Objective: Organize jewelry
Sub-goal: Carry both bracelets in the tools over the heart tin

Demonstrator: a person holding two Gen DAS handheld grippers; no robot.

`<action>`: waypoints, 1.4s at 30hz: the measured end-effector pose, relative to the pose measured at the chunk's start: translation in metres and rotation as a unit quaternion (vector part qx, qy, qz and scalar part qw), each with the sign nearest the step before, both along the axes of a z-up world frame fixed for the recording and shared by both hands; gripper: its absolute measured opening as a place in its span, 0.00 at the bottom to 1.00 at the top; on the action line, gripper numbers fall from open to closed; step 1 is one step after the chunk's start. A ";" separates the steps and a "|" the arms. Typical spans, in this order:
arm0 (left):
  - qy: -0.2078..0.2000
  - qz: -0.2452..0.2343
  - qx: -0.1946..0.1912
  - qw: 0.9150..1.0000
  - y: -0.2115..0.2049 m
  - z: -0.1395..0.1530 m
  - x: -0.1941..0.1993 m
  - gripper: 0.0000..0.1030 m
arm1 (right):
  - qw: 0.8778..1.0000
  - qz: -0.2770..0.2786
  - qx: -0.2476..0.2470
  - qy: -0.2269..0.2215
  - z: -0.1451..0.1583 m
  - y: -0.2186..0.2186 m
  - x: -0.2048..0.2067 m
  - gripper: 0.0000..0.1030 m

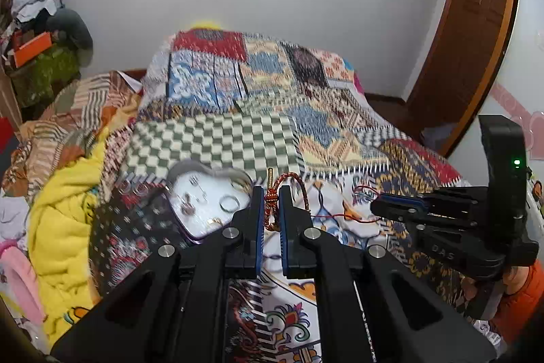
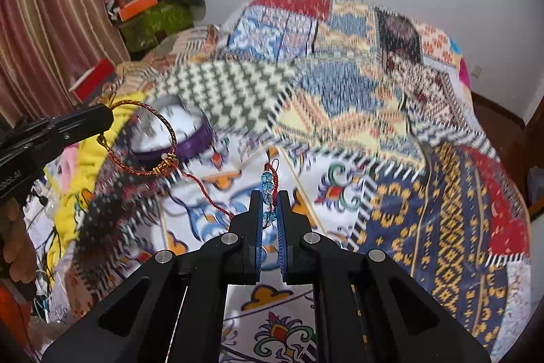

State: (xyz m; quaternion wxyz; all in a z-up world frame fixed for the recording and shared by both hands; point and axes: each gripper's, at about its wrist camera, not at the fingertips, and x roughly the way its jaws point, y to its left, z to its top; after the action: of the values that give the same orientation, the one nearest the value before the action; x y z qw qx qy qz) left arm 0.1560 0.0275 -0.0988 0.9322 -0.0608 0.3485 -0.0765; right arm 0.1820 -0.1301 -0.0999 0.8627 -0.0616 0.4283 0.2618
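Observation:
My left gripper (image 1: 271, 193) is shut on a red and gold braided cord bracelet (image 1: 299, 186), held above the bed; it also shows in the right wrist view (image 2: 149, 138) hanging from the left gripper (image 2: 102, 119). My right gripper (image 2: 268, 196) is shut on a blue bead bracelet (image 2: 267, 182) with a red cord; that gripper appears in the left wrist view (image 1: 377, 203) with a thin red cord (image 1: 353, 213) trailing. A heart-shaped purple jewelry box (image 1: 207, 203) with white lining holds rings and earrings, just left of my left gripper; it also shows blurred in the right wrist view (image 2: 183, 131).
A patchwork quilt (image 1: 306, 111) covers the bed. A yellow blanket (image 1: 61, 220) and a pink cloth (image 1: 20, 278) lie at the left. Clutter with an orange box (image 1: 32, 48) stands at the back left. A wooden door (image 1: 472, 39) is at the right.

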 end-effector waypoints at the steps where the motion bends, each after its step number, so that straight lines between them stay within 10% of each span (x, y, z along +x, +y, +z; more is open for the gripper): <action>1: -0.006 0.003 0.002 1.000 0.002 0.004 -0.001 0.06 | 1.000 0.001 0.005 -0.008 0.007 0.002 -0.001 0.07; 21: -0.040 0.054 0.015 0.998 0.049 0.021 0.013 0.06 | 0.995 0.044 0.071 -0.051 0.052 0.066 0.018 0.07; 42: 0.016 0.070 0.000 0.997 0.076 -0.034 0.047 0.06 | 0.994 0.072 0.077 -0.008 0.014 0.117 0.053 0.07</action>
State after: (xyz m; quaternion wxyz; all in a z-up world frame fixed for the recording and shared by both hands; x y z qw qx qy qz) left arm 0.2029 0.1037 -0.1325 0.9297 -0.0865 0.3579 -0.0102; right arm 0.2350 -0.0133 -0.0860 0.8471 -0.0279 0.3948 0.3546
